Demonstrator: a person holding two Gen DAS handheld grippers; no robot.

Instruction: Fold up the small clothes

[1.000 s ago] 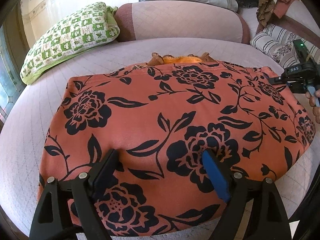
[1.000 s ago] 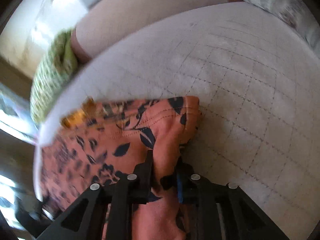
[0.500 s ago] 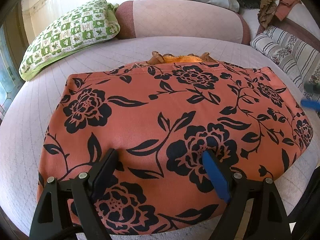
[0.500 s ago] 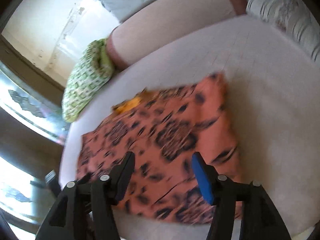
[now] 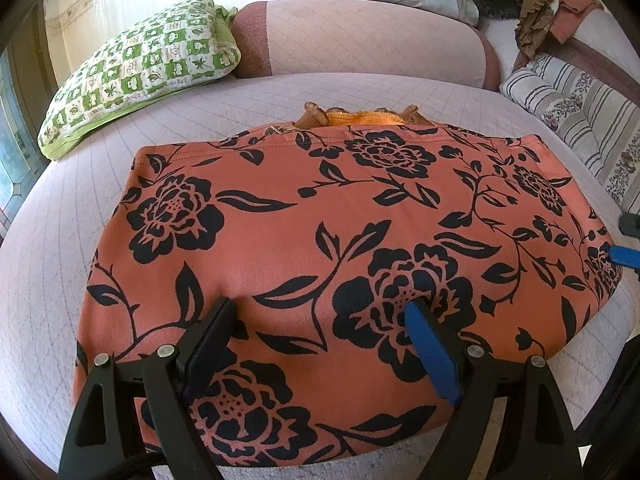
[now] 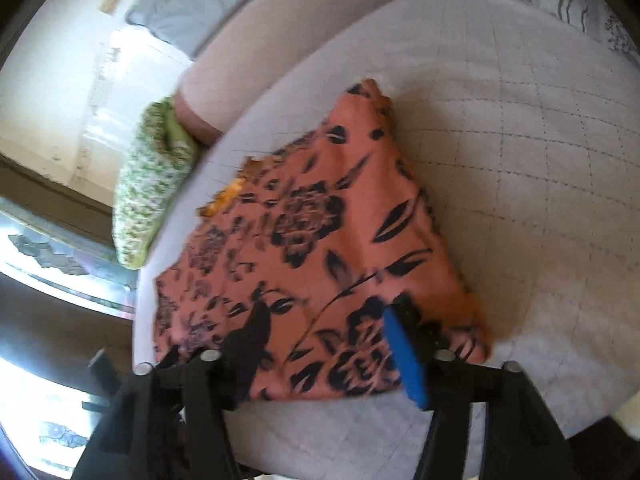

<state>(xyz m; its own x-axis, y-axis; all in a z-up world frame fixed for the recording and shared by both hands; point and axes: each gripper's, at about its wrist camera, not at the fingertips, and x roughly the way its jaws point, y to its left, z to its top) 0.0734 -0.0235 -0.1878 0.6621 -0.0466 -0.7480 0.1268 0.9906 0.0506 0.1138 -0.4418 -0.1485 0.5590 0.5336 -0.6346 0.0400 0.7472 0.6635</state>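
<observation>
An orange-red garment with black flowers (image 5: 320, 248) lies flat and folded on the round quilted bed (image 5: 48, 264). An orange ruffled edge (image 5: 360, 117) peeks out at its far side. My left gripper (image 5: 320, 320) is open and empty, hovering over the garment's near edge. My right gripper (image 6: 324, 328) is open and empty above the garment's near right corner (image 6: 320, 248); its blue fingertip (image 5: 624, 255) shows at the right edge of the left wrist view.
A green checked pillow (image 5: 144, 72) lies at the far left, also in the right wrist view (image 6: 152, 184). A pink headrest (image 5: 360, 40) runs along the back. Striped cushions (image 5: 580, 120) lie at the right. Bare quilt (image 6: 520, 160) is right of the garment.
My right gripper let go of the garment's right edge, opened, and pulled back toward the near side. The garment lies flat. My left gripper has barely moved.
</observation>
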